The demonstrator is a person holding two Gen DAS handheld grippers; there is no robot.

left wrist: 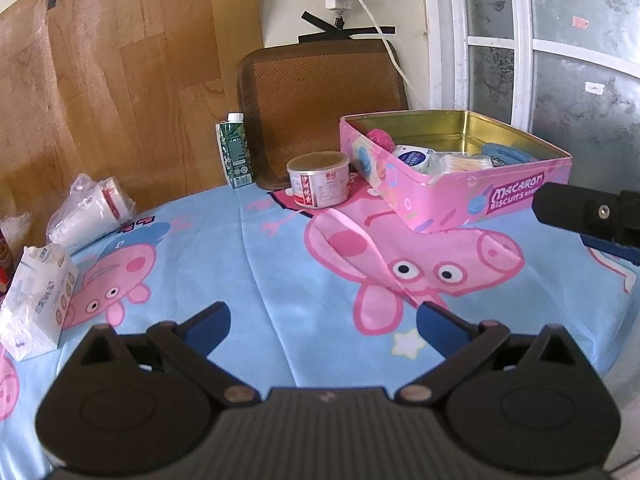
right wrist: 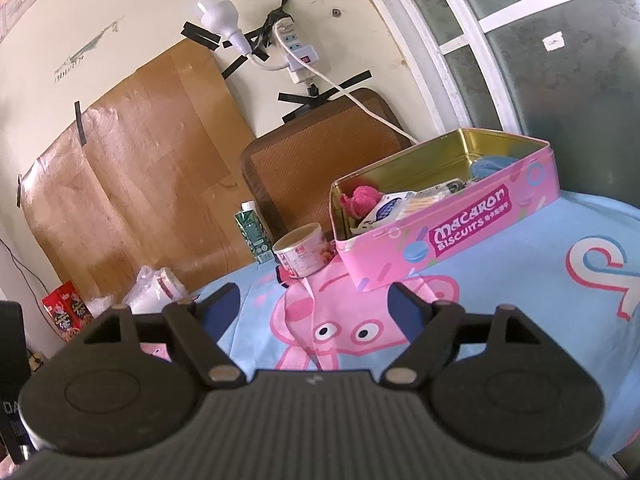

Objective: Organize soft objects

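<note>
Two tools hover over a counter draped in a soft, creased blue cloth point(left wrist: 280, 280) printed with pink cartoon pigs. The left tool point(left wrist: 323, 322) stands released, its blue-padded fingers wide apart with only cloth showing between them. The right tool point(right wrist: 316, 306) is likewise released and holds nothing; from the left wrist view one of its black fingers juts in at the right edge, just beside the tin.

The pink rectangular biscuit tin point(left wrist: 480, 200) sits lidless on the cloth, its inner walls a shiny gold metal. Inside lie a fuzzy pink ball point(right wrist: 360, 198) in one corner, a white packet with a blue label point(left wrist: 414, 156), a flat pack of pale sticks, and something blue at the far end.

Beside the tin stands a short round can point(left wrist: 318, 180) with a paper label, and behind it a tall green carton point(left wrist: 236, 150) with a white cap. Well to the left lie a crinkled clear bag of white paper cups point(left wrist: 92, 210) and a soft white tissue pack point(left wrist: 36, 300), upright on the cloth. A woven brown mat point(left wrist: 320, 100) leans against the wall behind.
</note>
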